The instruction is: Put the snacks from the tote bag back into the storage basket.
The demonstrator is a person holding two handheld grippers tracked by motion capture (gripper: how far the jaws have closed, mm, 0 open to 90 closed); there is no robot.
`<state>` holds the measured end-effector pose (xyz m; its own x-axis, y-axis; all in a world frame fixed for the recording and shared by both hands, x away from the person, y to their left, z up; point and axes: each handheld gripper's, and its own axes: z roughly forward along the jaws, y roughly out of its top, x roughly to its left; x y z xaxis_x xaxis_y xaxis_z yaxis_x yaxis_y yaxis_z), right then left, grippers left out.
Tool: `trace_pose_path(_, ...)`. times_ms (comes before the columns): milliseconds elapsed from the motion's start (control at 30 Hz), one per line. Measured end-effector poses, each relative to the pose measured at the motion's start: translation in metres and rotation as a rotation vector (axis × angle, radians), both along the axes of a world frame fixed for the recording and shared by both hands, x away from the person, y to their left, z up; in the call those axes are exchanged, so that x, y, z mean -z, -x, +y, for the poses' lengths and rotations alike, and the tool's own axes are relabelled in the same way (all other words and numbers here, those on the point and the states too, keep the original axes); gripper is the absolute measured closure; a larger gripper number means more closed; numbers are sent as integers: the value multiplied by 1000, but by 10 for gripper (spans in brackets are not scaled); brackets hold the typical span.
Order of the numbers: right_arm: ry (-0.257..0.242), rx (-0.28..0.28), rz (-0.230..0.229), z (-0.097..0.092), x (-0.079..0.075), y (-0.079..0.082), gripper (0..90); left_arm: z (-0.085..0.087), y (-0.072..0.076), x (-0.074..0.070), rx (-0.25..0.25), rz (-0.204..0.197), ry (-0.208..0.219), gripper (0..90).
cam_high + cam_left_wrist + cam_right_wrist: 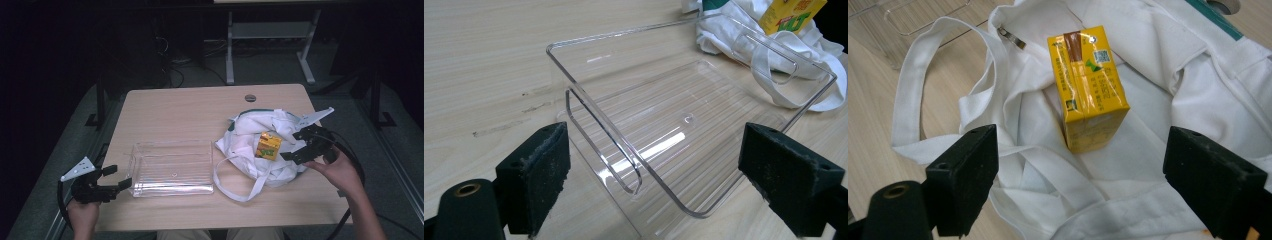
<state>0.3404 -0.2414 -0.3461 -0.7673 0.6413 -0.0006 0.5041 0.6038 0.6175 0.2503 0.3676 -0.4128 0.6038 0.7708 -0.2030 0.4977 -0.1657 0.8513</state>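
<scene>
We see a light wooden table (165,107) carrying a clear rectangular plastic tray (172,167) at its near left and a crumpled white cloth tote bag (250,145) just to the tray's right. A small yellow drink carton (268,145) lies on top of the bag. The left gripper (113,177) sits at the tray's left end, its fingers (536,175) spread wide and empty. The right gripper (294,145) hangs beside the carton, fingers (965,172) likewise wide apart, touching nothing.
</scene>
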Motion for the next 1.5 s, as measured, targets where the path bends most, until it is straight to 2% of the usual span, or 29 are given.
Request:
trace_pose_path(767, 57, -52, 57, 24, -1, -30, 140, 0, 0, -1, 2, -3, 8, 129)
trace_pose_path(1233, 99, -79, 84, 38, 12, -49, 147, 2, 0, -1, 1, -6, 7, 129)
trace_pose_path(1433, 119, -80, 87, 41, 17, -54, 180, 2, 0, -1, -4, -9, 13, 129)
trace_pose_path(1500, 121, -91, 101, 43, 18, -56, 204, 2, 0, -1, -3, -9, 14, 129)
